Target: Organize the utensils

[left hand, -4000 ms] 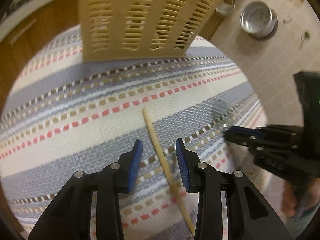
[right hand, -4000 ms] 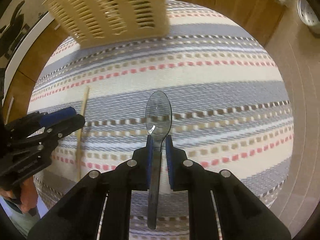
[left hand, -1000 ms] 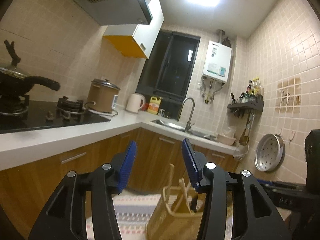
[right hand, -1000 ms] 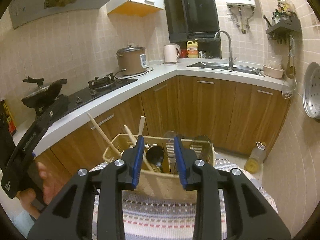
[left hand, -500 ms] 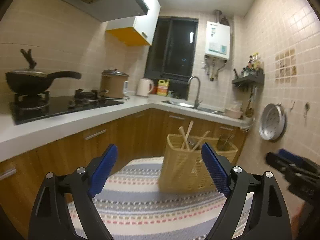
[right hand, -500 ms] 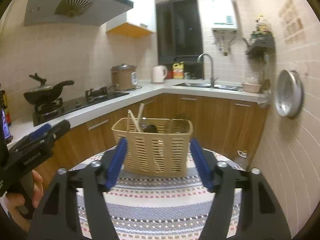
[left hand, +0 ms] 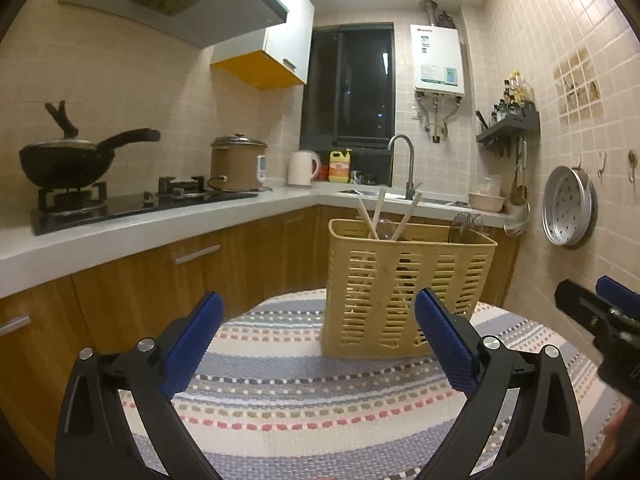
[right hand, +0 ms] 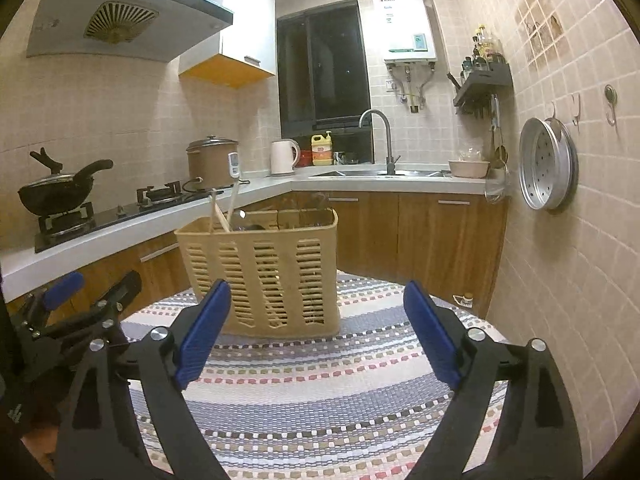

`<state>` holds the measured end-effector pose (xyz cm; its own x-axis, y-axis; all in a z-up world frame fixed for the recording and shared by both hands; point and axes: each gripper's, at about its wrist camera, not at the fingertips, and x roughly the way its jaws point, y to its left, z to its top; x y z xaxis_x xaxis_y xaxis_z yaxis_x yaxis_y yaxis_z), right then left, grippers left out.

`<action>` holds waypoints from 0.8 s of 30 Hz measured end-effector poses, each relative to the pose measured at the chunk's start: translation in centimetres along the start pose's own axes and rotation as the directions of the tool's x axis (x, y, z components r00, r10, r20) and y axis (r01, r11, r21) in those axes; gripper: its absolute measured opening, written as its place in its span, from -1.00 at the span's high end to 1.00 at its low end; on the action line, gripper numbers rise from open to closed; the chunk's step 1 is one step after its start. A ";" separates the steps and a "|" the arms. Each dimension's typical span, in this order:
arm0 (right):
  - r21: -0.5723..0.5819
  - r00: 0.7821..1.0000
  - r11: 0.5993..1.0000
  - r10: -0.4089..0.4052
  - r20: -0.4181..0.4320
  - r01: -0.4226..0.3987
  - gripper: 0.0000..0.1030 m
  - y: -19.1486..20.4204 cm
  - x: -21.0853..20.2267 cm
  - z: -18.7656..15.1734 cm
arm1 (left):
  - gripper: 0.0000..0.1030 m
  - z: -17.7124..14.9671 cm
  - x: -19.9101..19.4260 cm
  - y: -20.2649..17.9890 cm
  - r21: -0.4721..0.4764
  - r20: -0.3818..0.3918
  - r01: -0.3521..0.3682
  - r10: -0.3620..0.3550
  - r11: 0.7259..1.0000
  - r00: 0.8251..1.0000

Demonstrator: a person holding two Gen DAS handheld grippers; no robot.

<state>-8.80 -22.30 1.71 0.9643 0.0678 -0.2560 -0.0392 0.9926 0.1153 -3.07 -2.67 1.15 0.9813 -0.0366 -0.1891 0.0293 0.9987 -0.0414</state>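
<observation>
Since the frame half a second before, both grippers had been drawn slightly back from the basket (left hand: 404, 288), and their jaws were spread wide, holding nothing: left gripper (left hand: 316, 340), right gripper (right hand: 316, 332). One basket was seen on the striped mat (right hand: 320, 400), with three chopsticks (left hand: 374, 216) and some darker utensils standing in it. Behind it, a counter (left hand: 120, 228) with one pan (left hand: 68, 160), one cooker (left hand: 238, 164) and one kettle (left hand: 302, 168) was shown.
</observation>
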 end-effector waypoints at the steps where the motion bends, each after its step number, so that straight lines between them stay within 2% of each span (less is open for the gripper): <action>1: 0.001 1.000 1.000 -0.004 -0.007 0.004 -0.66 -0.1 0.4 -0.3 | -0.83 -0.1 0.1 0.0 0.006 0.001 -0.002 0.002 1.000 1.000; 12: 0.005 1.000 1.000 -0.018 -0.011 0.018 -0.75 -0.4 0.7 -0.9 | -0.85 -0.4 0.5 0.4 0.008 -0.015 -0.018 0.018 1.000 1.000; 24: -0.064 0.999 0.997 -0.046 0.006 0.046 -0.79 0.9 0.5 -1.6 | -0.85 -0.4 0.6 0.7 -0.010 -0.033 -0.019 0.018 1.000 0.999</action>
<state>-8.78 -21.22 0.18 0.9667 0.0219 -0.2551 -0.0116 0.9991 0.0418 -2.50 -2.01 0.60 0.9749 -0.0195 -0.2219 0.0091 0.9988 -0.0480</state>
